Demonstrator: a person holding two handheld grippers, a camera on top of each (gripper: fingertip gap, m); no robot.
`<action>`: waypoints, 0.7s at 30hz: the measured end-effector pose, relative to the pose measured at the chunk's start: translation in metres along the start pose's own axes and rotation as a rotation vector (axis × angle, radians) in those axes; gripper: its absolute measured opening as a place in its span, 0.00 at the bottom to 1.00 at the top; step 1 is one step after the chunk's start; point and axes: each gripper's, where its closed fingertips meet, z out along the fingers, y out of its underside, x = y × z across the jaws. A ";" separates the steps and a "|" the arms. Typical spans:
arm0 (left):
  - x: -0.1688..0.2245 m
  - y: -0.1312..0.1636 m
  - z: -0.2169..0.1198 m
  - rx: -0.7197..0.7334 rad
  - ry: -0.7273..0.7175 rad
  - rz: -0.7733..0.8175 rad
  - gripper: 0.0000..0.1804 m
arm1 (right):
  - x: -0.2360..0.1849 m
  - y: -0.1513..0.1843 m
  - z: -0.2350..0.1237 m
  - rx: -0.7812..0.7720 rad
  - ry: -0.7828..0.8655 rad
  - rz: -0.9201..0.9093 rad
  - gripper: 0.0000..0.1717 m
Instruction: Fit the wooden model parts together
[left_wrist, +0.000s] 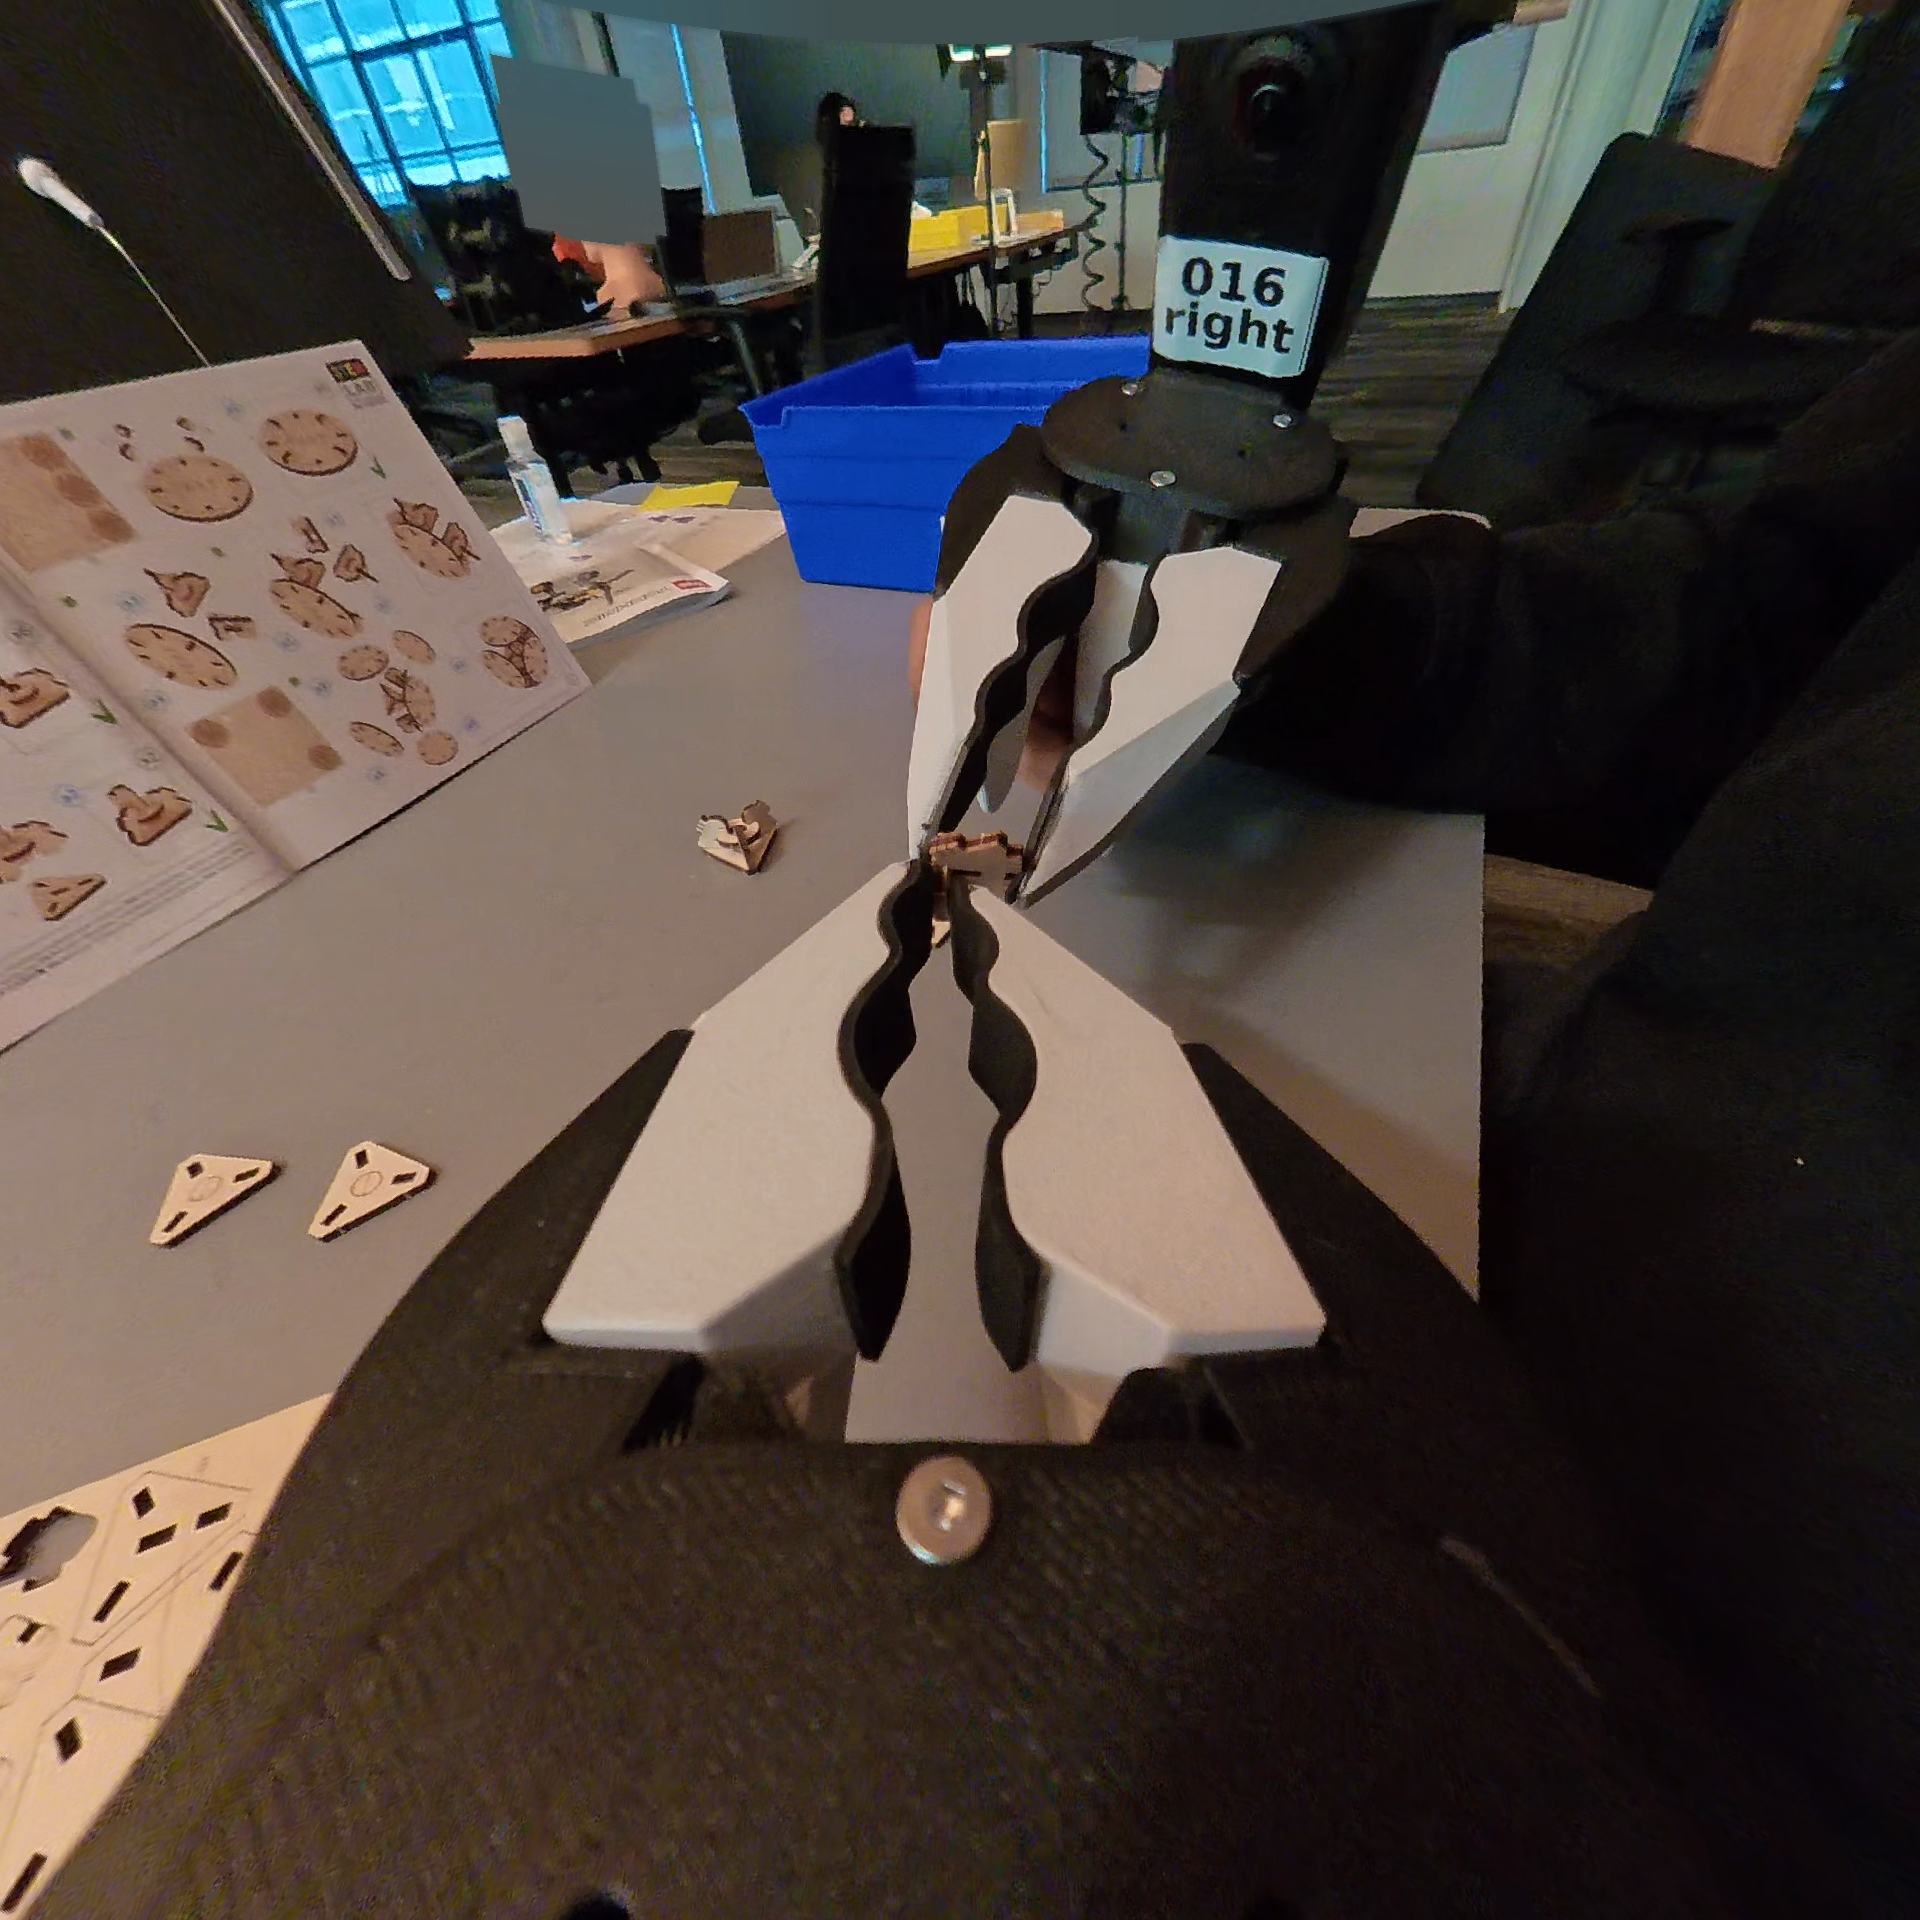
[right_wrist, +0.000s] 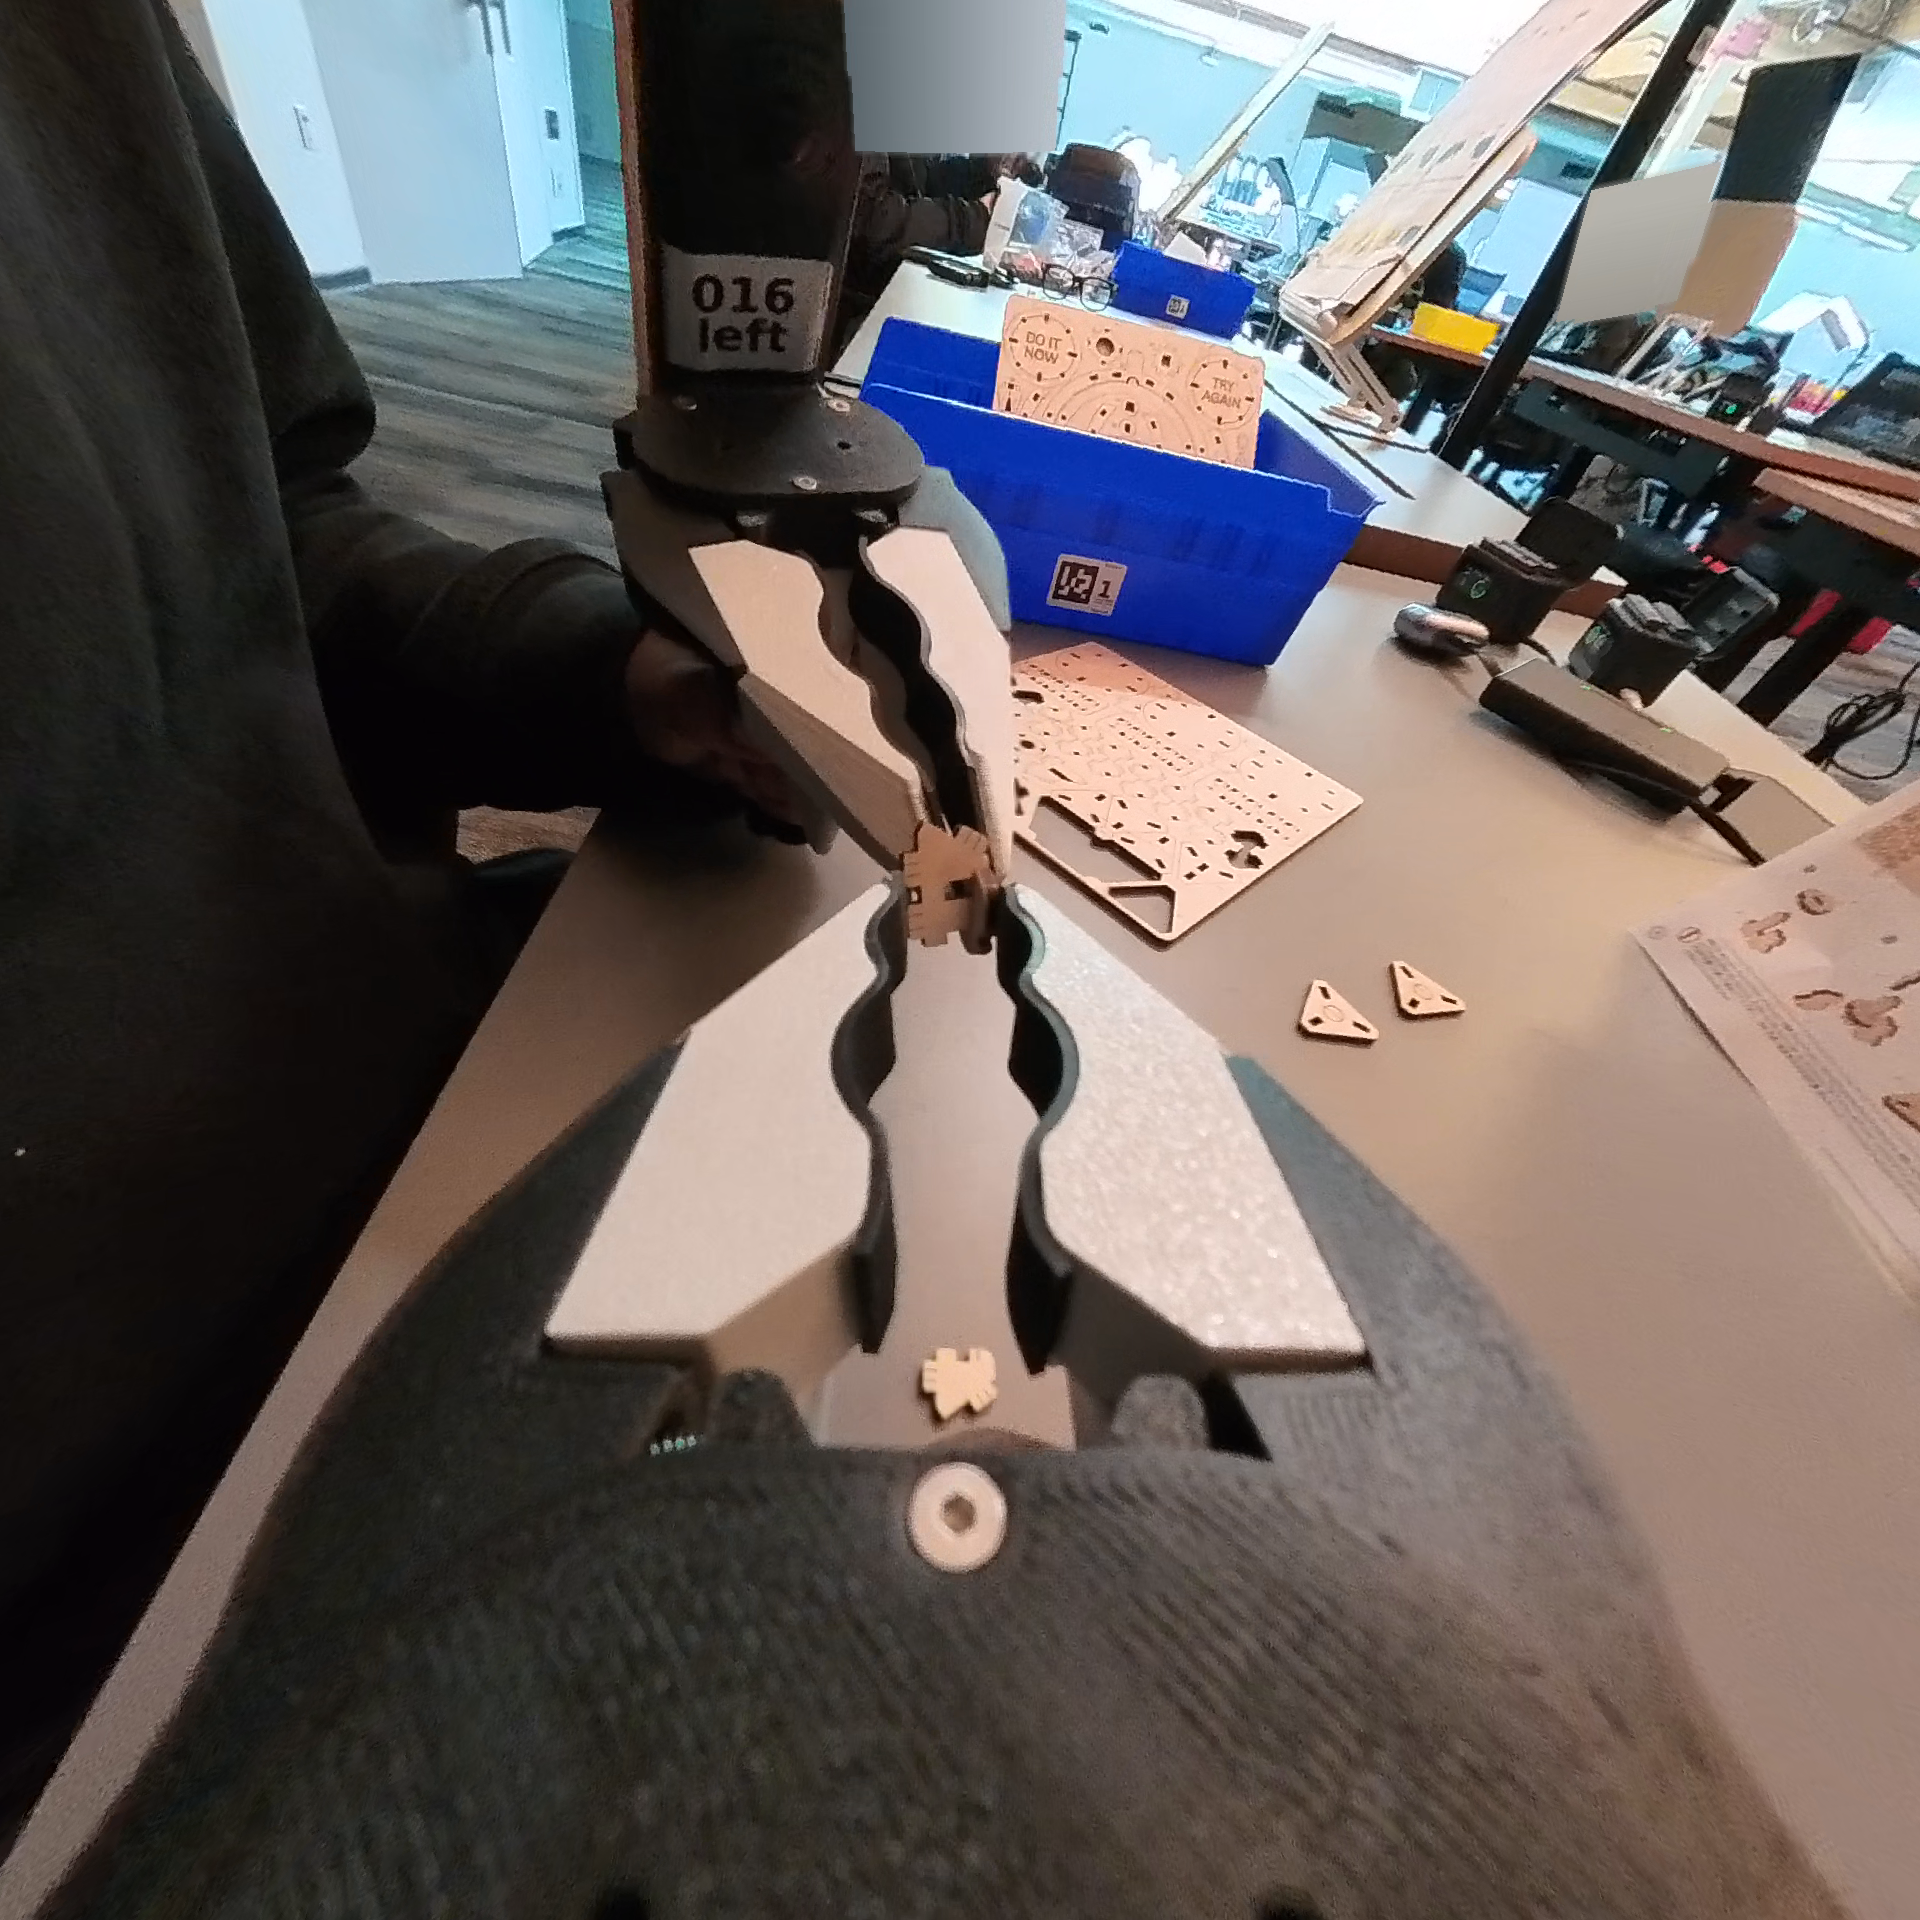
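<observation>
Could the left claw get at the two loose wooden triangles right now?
Probably not as things stand: the left claw is shut on a small wooden piece. The triangles lie unobstructed on the table.

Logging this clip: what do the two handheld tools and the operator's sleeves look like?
Both tools match: the left tool and right tool each have two pale grey wedge-shaped fingers lined with wavy black pads, on a textured black body with a silver centre screw. Each black handle carries a white printed label. The operator wears dark long sleeves.
</observation>
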 end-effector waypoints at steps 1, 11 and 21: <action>-0.001 0.001 0.000 0.001 0.012 -0.023 0.00 | 0.001 0.001 0.000 -0.001 -0.001 0.010 0.09; 0.006 -0.011 -0.004 0.114 0.260 -0.302 0.21 | 0.010 -0.003 0.001 -0.007 0.157 -0.181 0.09; 0.007 -0.021 -0.012 0.175 0.269 -0.272 0.09 | -0.001 -0.013 0.001 0.063 0.079 -0.075 0.10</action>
